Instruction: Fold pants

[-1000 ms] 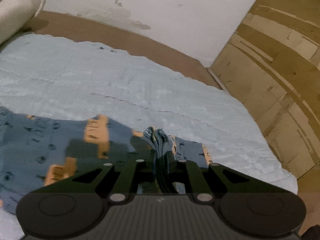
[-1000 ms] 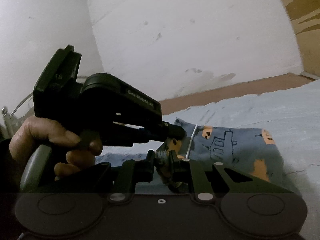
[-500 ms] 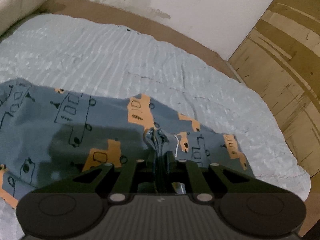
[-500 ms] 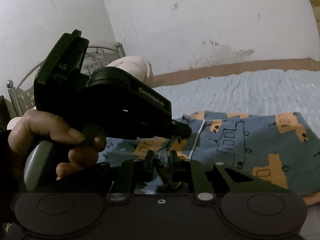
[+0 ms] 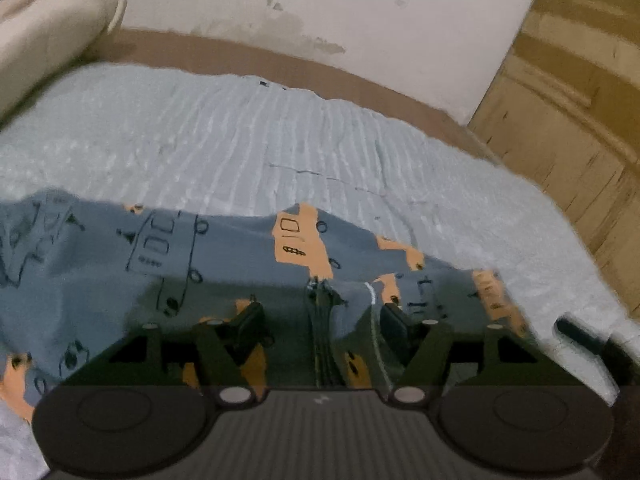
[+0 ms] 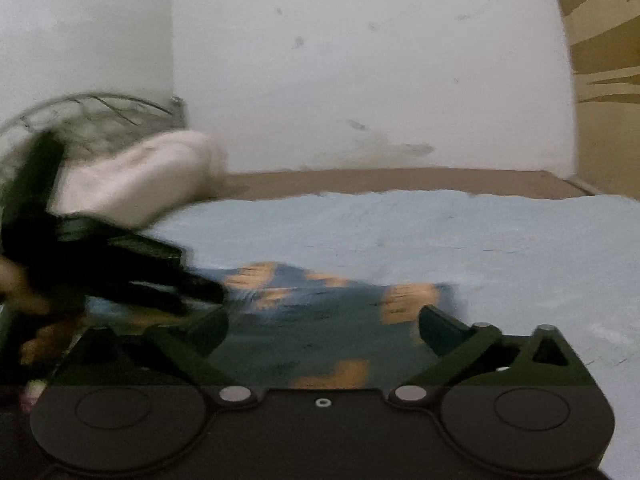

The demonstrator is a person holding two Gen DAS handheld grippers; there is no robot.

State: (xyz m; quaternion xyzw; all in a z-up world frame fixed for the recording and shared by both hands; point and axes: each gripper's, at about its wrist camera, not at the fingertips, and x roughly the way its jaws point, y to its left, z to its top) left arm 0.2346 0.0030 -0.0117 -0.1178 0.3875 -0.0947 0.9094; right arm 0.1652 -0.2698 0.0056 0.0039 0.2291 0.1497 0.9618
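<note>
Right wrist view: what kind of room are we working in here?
Most likely a bedroom: the blue-grey printed pants lie on a light blue quilted bedspread, with a cream bolster pillow against a curved metal headboard and a plain white wall behind.

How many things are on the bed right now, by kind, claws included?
Pants: 1, blue-grey with orange print, lying on the blue bedspread
Pillow or bolster: 1, cream, at the head end
Claws: 2, left claw and right claw, both open over the pants
Total: 4
</note>
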